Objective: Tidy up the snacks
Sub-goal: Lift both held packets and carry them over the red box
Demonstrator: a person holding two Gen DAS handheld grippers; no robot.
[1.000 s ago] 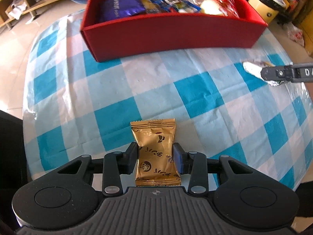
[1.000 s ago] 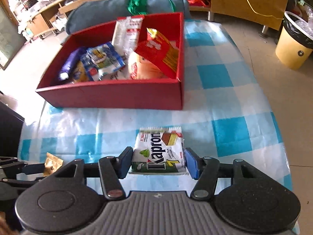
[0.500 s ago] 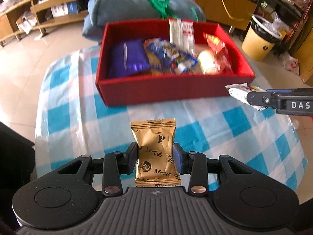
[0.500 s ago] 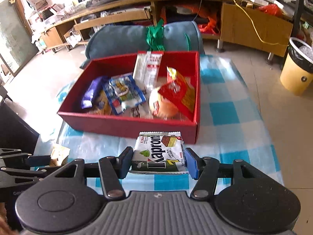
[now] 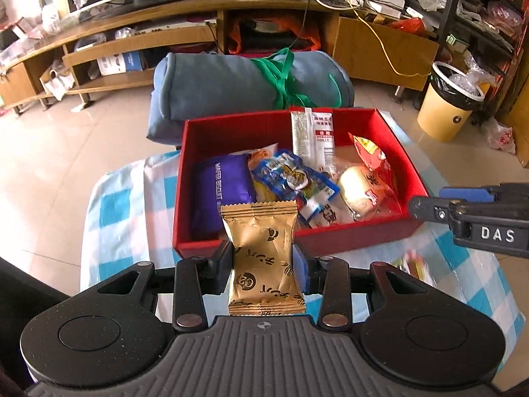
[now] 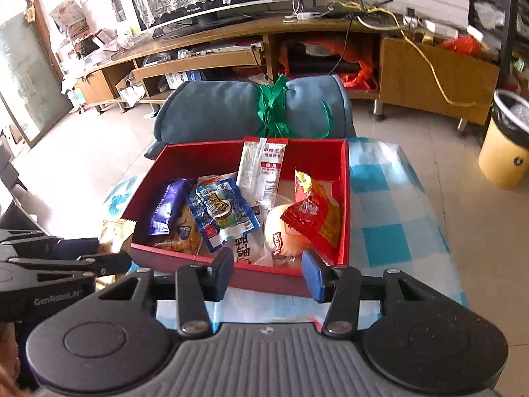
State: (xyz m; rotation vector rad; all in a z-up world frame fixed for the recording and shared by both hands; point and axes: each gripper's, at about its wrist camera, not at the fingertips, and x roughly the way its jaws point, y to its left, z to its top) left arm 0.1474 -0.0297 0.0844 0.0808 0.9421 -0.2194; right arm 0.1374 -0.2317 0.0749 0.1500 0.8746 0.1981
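The gold packet (image 5: 261, 231) is pinched by the left gripper (image 5: 263, 259), held before the front wall of the box (image 5: 347, 241), probably to go in. The right gripper (image 6: 268, 268) has jaws just closing on nothing. A blurred packet (image 5: 413, 264) shows below it, at the right edge of the cloth (image 5: 496, 281).

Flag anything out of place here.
The right gripper has just been closing its jaws on nothing, while a blurred packet shows loose against the checked cloth outside the red box; it looks dropped.

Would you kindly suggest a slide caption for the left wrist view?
Left gripper clamps a gold snack packet before the red box of snacks on a checked tablecloth.
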